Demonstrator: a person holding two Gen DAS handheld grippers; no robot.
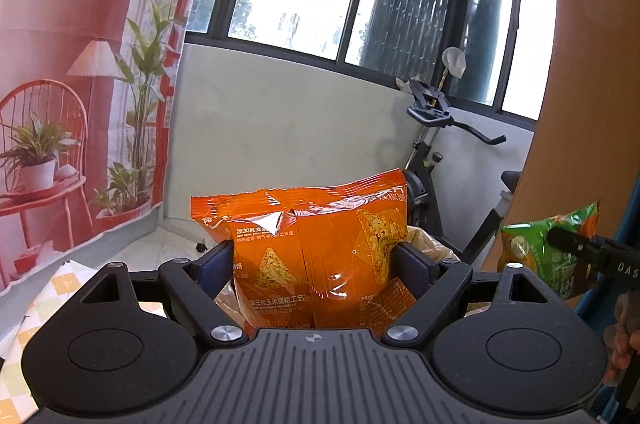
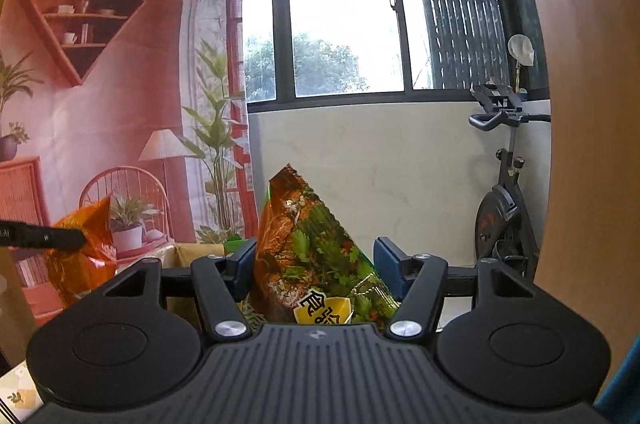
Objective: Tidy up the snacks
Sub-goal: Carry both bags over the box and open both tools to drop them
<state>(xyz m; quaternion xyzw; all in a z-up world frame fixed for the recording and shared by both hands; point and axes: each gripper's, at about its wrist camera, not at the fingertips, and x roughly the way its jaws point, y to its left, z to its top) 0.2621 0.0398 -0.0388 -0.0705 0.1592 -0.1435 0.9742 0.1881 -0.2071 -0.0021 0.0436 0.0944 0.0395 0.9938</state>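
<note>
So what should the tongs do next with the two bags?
Probably lower the orange bag into the box showing just behind it. Both bags are held up in the air, the left tongs gripping orange, the right tongs gripping the green bag.

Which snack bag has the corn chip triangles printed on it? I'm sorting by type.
The orange bag clamped in the left gripper. The green bag in the right gripper shows leafy herbs instead.

Glossy crinkled foil orange chip bag (image 1: 316, 256); glossy green snack bag (image 2: 320, 256); matt black plastic fingers (image 1: 216, 260).
</note>
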